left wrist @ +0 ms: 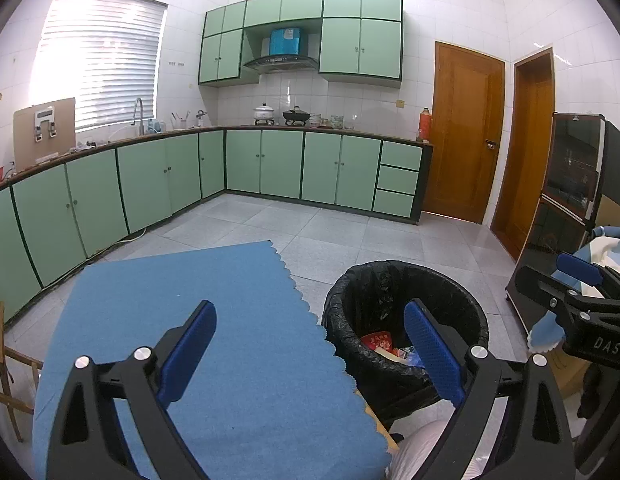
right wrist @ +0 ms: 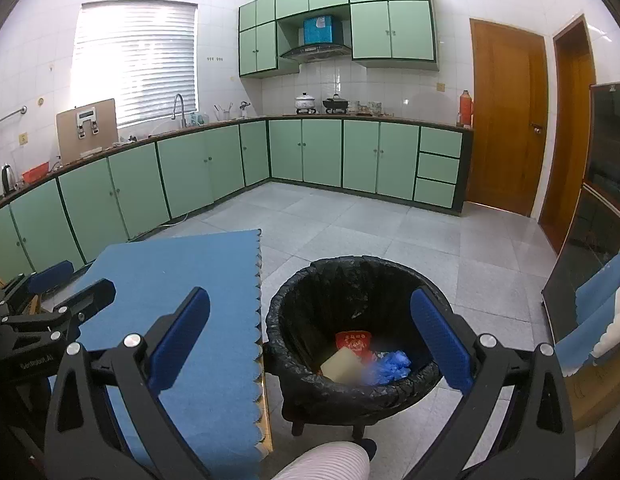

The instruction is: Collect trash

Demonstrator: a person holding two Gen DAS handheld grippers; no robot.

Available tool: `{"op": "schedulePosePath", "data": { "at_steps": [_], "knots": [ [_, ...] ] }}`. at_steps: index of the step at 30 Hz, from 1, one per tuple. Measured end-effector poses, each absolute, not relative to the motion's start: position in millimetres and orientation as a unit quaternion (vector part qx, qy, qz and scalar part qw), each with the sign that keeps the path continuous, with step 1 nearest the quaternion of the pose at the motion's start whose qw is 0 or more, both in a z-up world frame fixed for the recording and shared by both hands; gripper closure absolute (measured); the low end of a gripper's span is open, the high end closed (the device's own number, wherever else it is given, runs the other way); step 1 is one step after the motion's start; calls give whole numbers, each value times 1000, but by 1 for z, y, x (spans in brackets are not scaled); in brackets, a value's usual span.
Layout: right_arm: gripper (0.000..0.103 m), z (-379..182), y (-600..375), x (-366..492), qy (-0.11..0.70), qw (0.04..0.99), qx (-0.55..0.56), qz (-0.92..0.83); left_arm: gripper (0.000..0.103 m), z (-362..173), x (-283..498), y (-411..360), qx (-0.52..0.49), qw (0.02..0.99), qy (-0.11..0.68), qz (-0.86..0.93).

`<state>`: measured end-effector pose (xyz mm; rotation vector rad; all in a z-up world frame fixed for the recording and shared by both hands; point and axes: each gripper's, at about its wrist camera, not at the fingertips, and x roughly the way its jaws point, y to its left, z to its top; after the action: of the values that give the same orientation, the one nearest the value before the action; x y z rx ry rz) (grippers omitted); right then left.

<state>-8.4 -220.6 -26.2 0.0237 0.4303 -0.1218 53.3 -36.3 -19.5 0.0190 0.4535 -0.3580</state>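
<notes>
Left gripper of black frame with blue ribbed pads: fingers spread wide, nothing between them. Held above the near edge of a table under a blue felt cloth with scalloped border, right finger pad overlapping the round bin lined with a black plastic bag.

Right gripper, same build: fingers likewise wide apart, empty. Poised over the bin, which stands on the grey tiled floor just beside the table's right edge.

Trash already inside the bin: red printed packet, pale yellow block, crumpled blue plastic glove or wrapper. Blue cloth top bare in both views.

Pale ribbed sleeve or trouser leg at bottom centre, dark shoe tip beyond it.

Background: mint-green kitchen cabinets along two walls, window with white blinds, two brown wooden doors, dark glass-fronted cabinet at right.
</notes>
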Motion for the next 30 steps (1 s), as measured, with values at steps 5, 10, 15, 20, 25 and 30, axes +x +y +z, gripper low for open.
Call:
{"op": "schedulePosePath", "data": {
  "at_steps": [5, 10, 15, 20, 25, 30],
  "knots": [
    [5, -25, -219, -9, 210, 976, 13, -59, 10, -18, 53, -35, 9, 959, 221, -176],
    [5, -24, -219, -8, 209, 976, 12, -58, 10, -17, 52, -34, 9, 960, 219, -175],
    [5, -24, -218, -8, 209, 976, 13, -58, 10, -16, 51, -33, 11, 960, 219, -174],
    [5, -24, -218, -8, 208, 976, 12, -58, 10, -15, 51, -32, 11, 960, 219, -175],
    [5, -24, -218, -8, 209, 976, 13, -58, 10, -15, 51, -33, 13, 960, 218, -174],
    [5, -24, -218, -8, 210, 976, 14, -58, 10, -15, 51, -32, 13, 960, 219, -173]
  ]
}}
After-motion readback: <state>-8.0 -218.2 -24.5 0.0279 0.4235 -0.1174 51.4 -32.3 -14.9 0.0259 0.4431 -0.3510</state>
